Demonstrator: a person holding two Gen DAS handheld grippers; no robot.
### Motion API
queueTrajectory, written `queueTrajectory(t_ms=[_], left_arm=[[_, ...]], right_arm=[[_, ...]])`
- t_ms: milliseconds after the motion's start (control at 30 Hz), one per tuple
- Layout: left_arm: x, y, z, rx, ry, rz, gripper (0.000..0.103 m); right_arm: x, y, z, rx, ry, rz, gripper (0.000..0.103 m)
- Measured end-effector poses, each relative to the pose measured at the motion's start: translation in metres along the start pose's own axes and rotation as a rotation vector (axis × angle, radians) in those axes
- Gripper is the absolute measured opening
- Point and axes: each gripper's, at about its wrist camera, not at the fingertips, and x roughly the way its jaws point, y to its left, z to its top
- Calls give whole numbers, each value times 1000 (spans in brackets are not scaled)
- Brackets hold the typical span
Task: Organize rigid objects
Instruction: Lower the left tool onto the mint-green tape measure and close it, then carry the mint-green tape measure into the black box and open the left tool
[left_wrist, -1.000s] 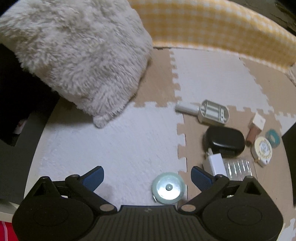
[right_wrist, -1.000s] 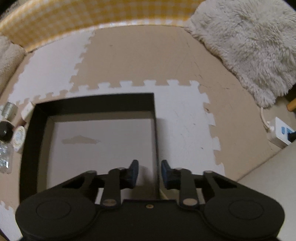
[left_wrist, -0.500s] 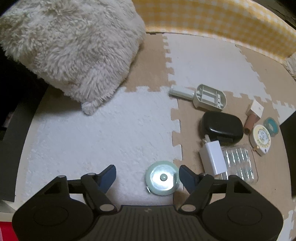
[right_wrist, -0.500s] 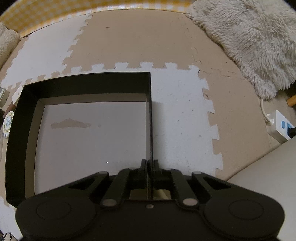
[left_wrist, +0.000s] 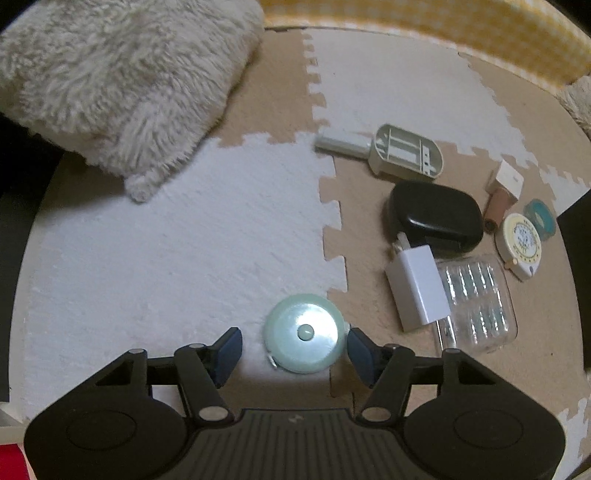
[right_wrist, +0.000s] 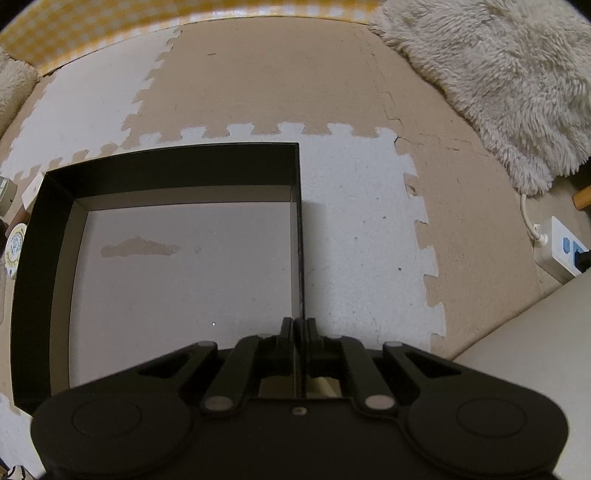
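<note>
Left tongs (left_wrist: 293, 349) have just been closing, blue pads either side of the mint round tape measure (left_wrist: 303, 333); right pad looks to touch it, left pad clear of it, hard to be sure. Tape measure lies on the floor mat (left_wrist: 177, 258) at the white/tan seam. Near right: white charger (left_wrist: 417, 291), clear blister pack (left_wrist: 476, 301), black case (left_wrist: 436, 216). Right tongs (right_wrist: 300, 328) pinch the right wall of the black box (right_wrist: 40, 258), pressed together on it. Fluffy cushion (right_wrist: 509, 81) lies well apart.
</note>
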Motion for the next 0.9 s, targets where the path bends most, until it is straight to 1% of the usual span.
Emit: queueTrajectory(t_ms=[67,100,300,400,467,533,667,767,900], left_arm=[[3,0,1,-9,9,-12,51],[5,-1,2,-14,11,-17,51],[3,-3,4,-23,-2,-12,50],[-12,-5,6,-46,-50,-39,50],[-24,-13,6,-45,-91,-74,50],[-37,-27,4,-20,-127,-121,50],[-61,-69,-1,72,-200,-212,50],[-81,-105,-8,160,-268,-299,50],[-97,-155,-13,246,-306,-413,50]], right_arm=[[0,0,0,3,0,2,6],[0,0,0,4,0,3,6],[0,-1,0,9,0,7,6],[1,-1,0,11,0,8,6],[1,-1,0,16,1,12,5],[1,-1,0,20,2,13,5],[1,-1,0,20,2,12,5],[1,-1,0,20,2,13,5],[1,-1,0,22,2,12,5]])
